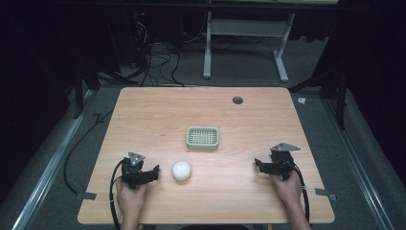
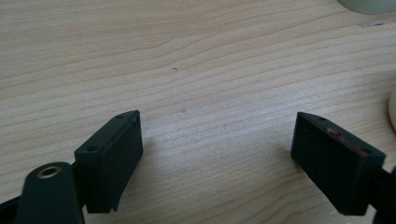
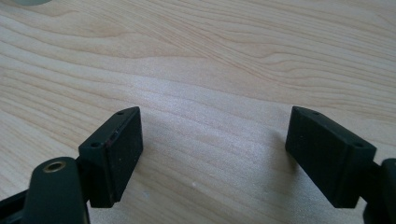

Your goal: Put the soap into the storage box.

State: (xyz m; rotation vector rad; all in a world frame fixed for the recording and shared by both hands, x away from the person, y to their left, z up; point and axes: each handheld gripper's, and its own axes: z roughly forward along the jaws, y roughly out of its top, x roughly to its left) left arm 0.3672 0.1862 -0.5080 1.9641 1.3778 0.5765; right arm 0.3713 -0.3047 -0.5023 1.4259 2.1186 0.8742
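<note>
I find both tools resting low on the wooden table with nothing in hand. My left gripper lies just beside the white ball, which sits on bare wood toward my left-hand side, short of the table's middle and apart from the green slatted tray lying farther from me. In the left gripper view the jaws stand wide apart with only wood grain between them; a pale curved edge at the right border is probably the ball, though too little shows to be sure. My right gripper rests well apart from both objects, near the table's right side; in the right gripper view its jaws likewise stand wide apart and hold nothing.

Step in hand, as I judge it: the approach, before any grasp. The ball beside the left gripper reads as the thing to be taken up, and the tray as its likely destination.

Next move, in my judgement: bring the left jaws round either side of the ball, centred on its widest part, and close gently, since a smooth round body may roll or squirt free.

Count: one ball, one tray, two grippers, one table, one dark round hole near the table's far edge
</note>
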